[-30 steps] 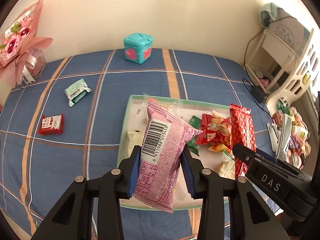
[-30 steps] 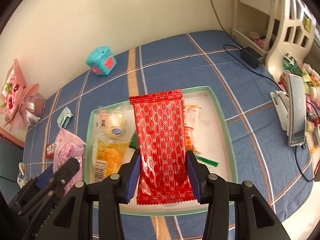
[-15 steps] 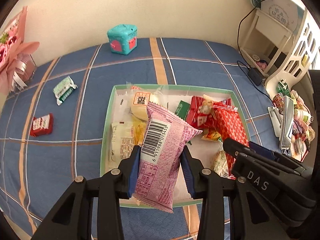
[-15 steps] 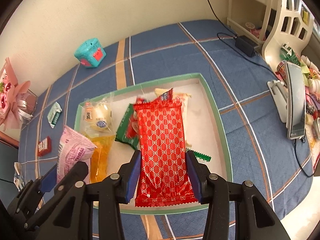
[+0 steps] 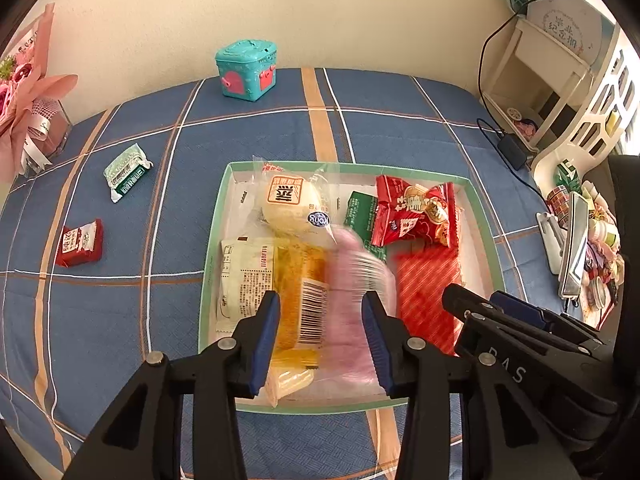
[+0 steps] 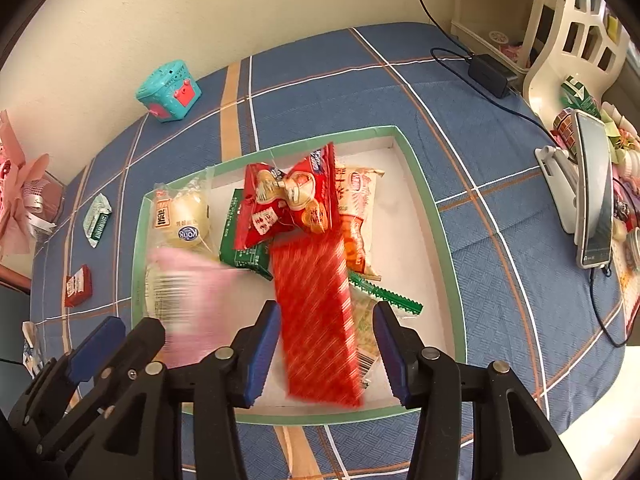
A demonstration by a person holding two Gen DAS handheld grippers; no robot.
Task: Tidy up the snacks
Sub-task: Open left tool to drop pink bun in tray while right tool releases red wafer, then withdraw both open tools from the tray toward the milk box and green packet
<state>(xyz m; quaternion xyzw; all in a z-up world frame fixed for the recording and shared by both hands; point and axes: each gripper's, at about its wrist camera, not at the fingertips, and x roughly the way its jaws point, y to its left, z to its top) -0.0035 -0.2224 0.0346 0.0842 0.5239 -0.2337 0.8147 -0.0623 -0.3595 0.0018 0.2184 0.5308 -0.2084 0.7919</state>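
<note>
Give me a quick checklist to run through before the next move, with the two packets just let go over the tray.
1. Left gripper fingers opening, clear of pink packet: ok.
2. Right gripper fingers opening, clear of red packet: ok.
3. Both packets over the tray: ok.
4. Packets settled: cannot tell, both blurred.
5. All snacks in tray: not ok; green packet and small red packet lie on the blue cloth.

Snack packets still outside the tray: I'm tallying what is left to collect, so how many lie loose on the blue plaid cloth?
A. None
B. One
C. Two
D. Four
C: the left wrist view shows only a green-and-white packet and a small red packet lying on the cloth left of the tray.
</note>
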